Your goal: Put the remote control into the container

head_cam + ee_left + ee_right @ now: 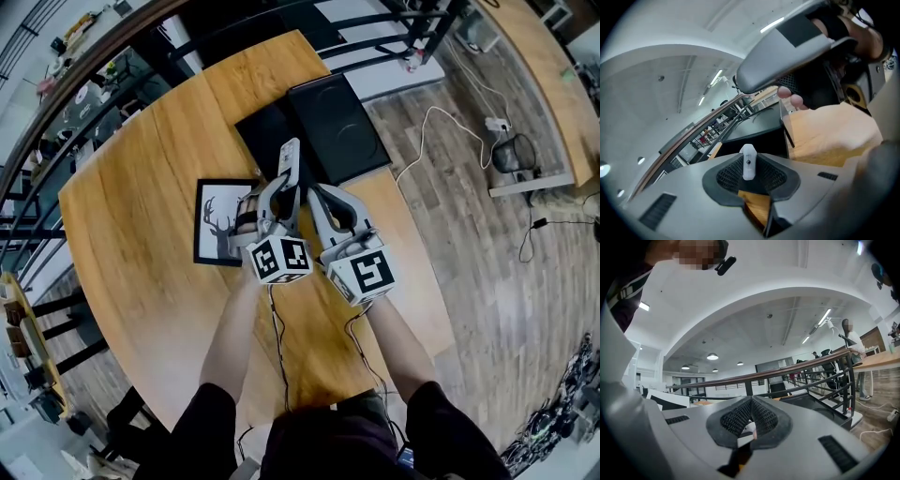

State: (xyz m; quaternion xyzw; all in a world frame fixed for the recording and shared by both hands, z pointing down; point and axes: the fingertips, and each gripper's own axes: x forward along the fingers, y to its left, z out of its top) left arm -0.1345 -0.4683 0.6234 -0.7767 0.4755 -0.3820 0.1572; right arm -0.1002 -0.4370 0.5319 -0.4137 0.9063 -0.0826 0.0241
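1. Head view: The white remote control (289, 161) is seen clamped at its near end in the left gripper (281, 192). It is pointed across the round wooden table (141, 187) at the black container (337, 127), close by but not yet inside. The right gripper (319, 202) is held just beside it, and a framed deer print (217, 220) lies to the left.
2. Left gripper view: The remote control (748, 161) is shown upright between the pads of the left gripper (748, 176), which are closed on its lower end only. That low hold is not shown from above. With most of its length unsupported, the remote could pivot or slip if tilted sharply, or be knocked loose if it is brought in low against the wall of the container (754, 126).
3. Right gripper view: The tips of the right gripper (751, 420) are drawn together and nothing is gripped. A small pale patch below them cannot be identified. The container's side (825, 408) and a railing (787, 373) are seen level here, unlike from above.
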